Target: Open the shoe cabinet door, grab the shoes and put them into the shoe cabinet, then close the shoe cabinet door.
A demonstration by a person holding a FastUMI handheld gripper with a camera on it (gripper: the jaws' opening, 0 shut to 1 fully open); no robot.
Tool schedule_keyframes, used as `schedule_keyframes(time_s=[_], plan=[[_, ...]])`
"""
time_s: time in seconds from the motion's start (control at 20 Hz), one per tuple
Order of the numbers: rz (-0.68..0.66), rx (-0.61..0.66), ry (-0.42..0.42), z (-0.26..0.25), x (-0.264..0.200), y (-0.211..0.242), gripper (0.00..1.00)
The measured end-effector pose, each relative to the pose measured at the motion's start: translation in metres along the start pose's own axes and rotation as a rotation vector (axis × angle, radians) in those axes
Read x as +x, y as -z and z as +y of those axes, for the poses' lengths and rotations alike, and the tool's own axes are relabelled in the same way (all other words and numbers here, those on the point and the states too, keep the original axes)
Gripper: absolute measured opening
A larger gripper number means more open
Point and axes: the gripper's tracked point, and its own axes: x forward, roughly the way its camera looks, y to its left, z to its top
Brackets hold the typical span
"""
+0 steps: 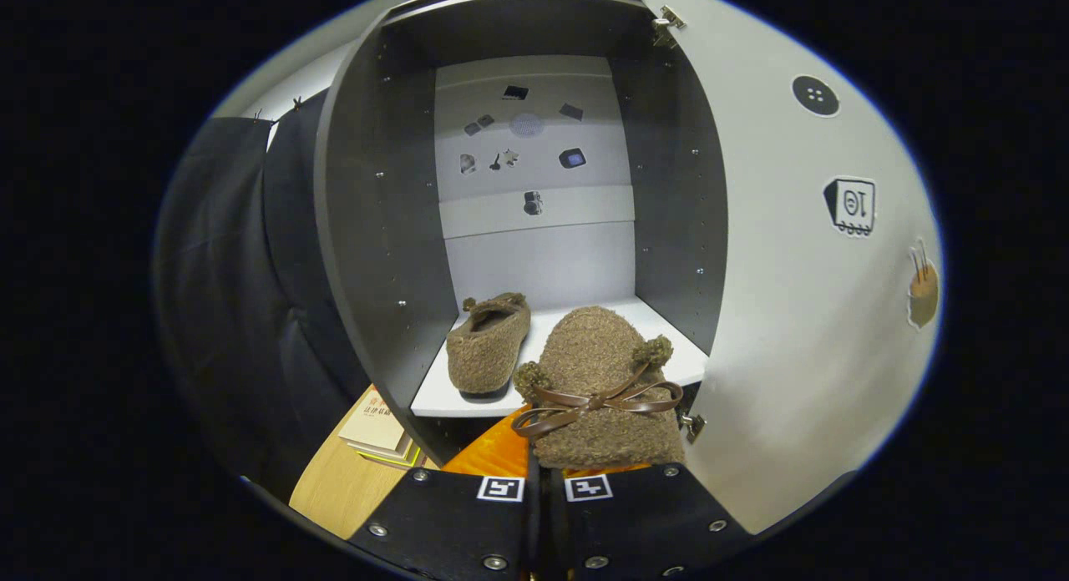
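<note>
slipper in closed fingers, at shelf edge

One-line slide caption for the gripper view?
Gripper shut on second slipper, carrying it toward open cabinet shelf where first slipper sits.

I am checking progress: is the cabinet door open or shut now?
Open. The cabinet door is swung aside, showing one slipper on the shelf; the claw holds another slipper.

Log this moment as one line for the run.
door: open | first shoe: on cabinet shelf | hand-held gripper: shut on second shoe at the opening
</note>
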Motion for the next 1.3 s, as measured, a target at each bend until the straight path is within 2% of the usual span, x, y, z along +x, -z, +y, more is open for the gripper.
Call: schedule_keyframes(time_s=[0.55, 0.95, 1.05, 1.15, 1.3], plan=[[0.017, -0.026, -0.055, -0.017, 0.123, -0.058, 0.04], [0.081, -0.007, -0.111, -0.011, 0.198, -0.051, 0.04], [0.094, -0.014, -0.104, -0.013, 0.211, -0.046, 0.04], [0.103, -0.009, -0.093, -0.016, 0.218, -0.043, 0.05], [0.127, 0.044, -0.104, -0.016, 0.223, -0.042, 0.16]])
